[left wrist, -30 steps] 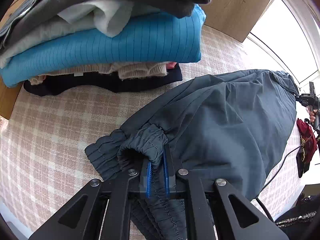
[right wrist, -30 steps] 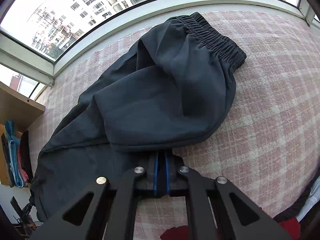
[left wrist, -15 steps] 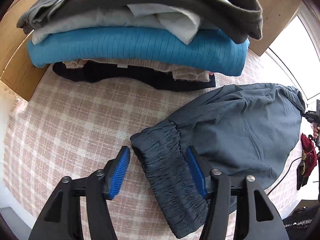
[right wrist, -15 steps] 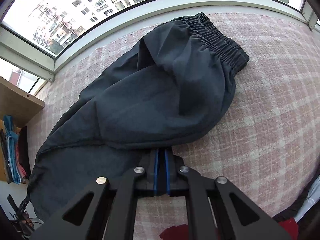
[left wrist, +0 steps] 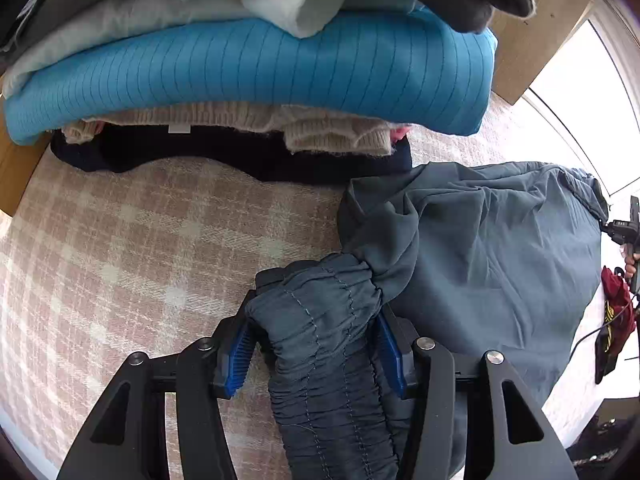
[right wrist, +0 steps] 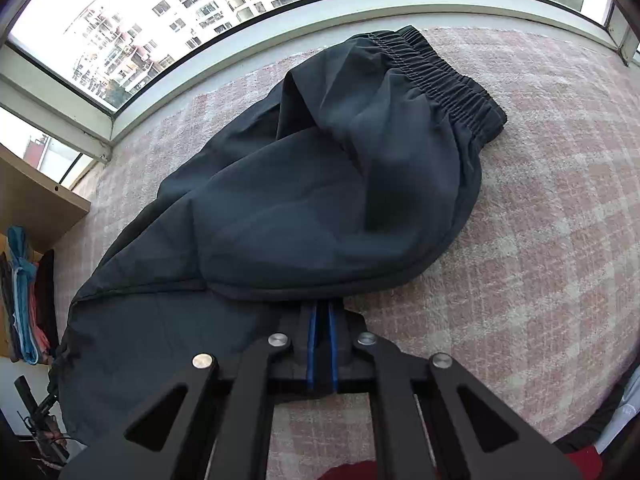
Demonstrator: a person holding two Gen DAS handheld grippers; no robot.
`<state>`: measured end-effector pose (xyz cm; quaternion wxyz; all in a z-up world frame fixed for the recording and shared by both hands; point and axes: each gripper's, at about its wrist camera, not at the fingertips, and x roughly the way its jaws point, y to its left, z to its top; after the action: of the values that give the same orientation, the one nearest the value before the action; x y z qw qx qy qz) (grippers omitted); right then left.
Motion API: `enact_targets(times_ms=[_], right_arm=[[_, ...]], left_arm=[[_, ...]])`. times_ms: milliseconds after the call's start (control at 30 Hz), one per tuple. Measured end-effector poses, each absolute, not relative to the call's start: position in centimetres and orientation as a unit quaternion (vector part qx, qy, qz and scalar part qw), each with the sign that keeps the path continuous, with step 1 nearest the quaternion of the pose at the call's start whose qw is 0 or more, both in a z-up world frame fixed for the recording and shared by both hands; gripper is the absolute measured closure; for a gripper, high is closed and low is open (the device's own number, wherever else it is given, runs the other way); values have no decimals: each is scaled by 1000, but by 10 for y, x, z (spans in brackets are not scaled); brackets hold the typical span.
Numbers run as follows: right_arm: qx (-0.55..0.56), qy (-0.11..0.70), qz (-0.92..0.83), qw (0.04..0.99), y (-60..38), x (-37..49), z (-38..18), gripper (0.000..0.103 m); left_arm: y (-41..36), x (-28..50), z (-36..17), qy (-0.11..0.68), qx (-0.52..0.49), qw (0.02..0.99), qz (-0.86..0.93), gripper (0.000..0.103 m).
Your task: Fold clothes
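Observation:
Dark grey-blue trousers lie spread on a pink plaid blanket. Their gathered ankle cuff bulges up between the blue pads of my left gripper. Its jaws are closing around the cuff, and a gap still shows beside the left pad. In the right wrist view the trousers stretch away towards the window, with the elastic waistband at the far end. My right gripper is shut on the near edge of the trouser fabric.
A stack of folded clothes, with a bright blue ribbed piece in it, stands just beyond the cuff against a wooden shelf wall. A window sill borders the blanket's far side. A red item lies at the right edge.
My left gripper let go of the cuff, opened wide, shifted closer to the stack and now narrows around the bunched cuff again. The right gripper stayed shut on the fabric.

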<state>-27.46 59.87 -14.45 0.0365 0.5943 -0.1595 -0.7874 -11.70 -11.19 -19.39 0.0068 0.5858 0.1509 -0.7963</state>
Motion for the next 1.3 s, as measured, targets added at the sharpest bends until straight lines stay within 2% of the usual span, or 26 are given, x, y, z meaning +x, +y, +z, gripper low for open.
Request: enact_targets(times_ms=[33, 67, 100, 133, 233, 433, 567, 767, 800, 867, 933, 967, 1033, 1100, 1167, 1200, 1300], right_arm=[[591, -162, -789, 36, 599, -273, -143, 99], [587, -163, -792, 34, 598, -270, -140, 99], [584, -169, -793, 36, 599, -267, -137, 99], [582, -178, -793, 41, 598, -264, -132, 99], [578, -209, -786, 64, 589, -254, -119, 99], [567, -174, -798, 111, 531, -228, -93, 99], [561, -117, -819, 31, 527, -236, -88, 99], [552, -98, -827, -36, 583, -240, -78, 99], [557, -101, -823, -36, 588, -244, -83, 99], [568, -109, -815, -35, 598, -251, -94, 99], [578, -101, -809, -40, 597, -257, -106, 99], [578, -96, -809, -44, 595, -259, -110, 99], [575, -95, -811, -53, 595, -263, -112, 99], [571, -97, -813, -64, 596, -268, -113, 99], [564, -94, -817, -79, 598, -273, -113, 99], [558, -86, -820, -93, 596, -275, -112, 99], [552, -28, -823, -130, 595, -283, -114, 100]], left_arm=[[-112, -116, -190, 149, 588, 8, -795, 63], [-116, -111, -183, 154, 586, 8, -796, 79], [-122, -104, -176, 163, 582, 8, -796, 88], [-127, -97, -168, 171, 579, 8, -797, 91], [-151, -68, -153, 194, 577, 10, -794, 93], [-190, -34, -143, 213, 572, 36, -792, 94], [-205, -31, -145, 224, 561, 38, -796, 94], [-149, -58, -139, 189, 556, -42, -808, 92], [-145, -63, -144, 184, 558, -46, -808, 90], [-146, -74, -162, 174, 572, -30, -801, 79], [-149, -83, -180, 166, 588, -7, -792, 61], [-150, -87, -188, 158, 600, 6, -785, 48], [-152, -86, -193, 151, 608, 21, -779, 37], [-152, -84, -193, 141, 609, 28, -780, 36], [-150, -79, -186, 125, 602, 24, -788, 24], [-149, -79, -186, 121, 601, 22, -790, 22], [-146, -82, -190, 114, 601, 15, -791, 21]])
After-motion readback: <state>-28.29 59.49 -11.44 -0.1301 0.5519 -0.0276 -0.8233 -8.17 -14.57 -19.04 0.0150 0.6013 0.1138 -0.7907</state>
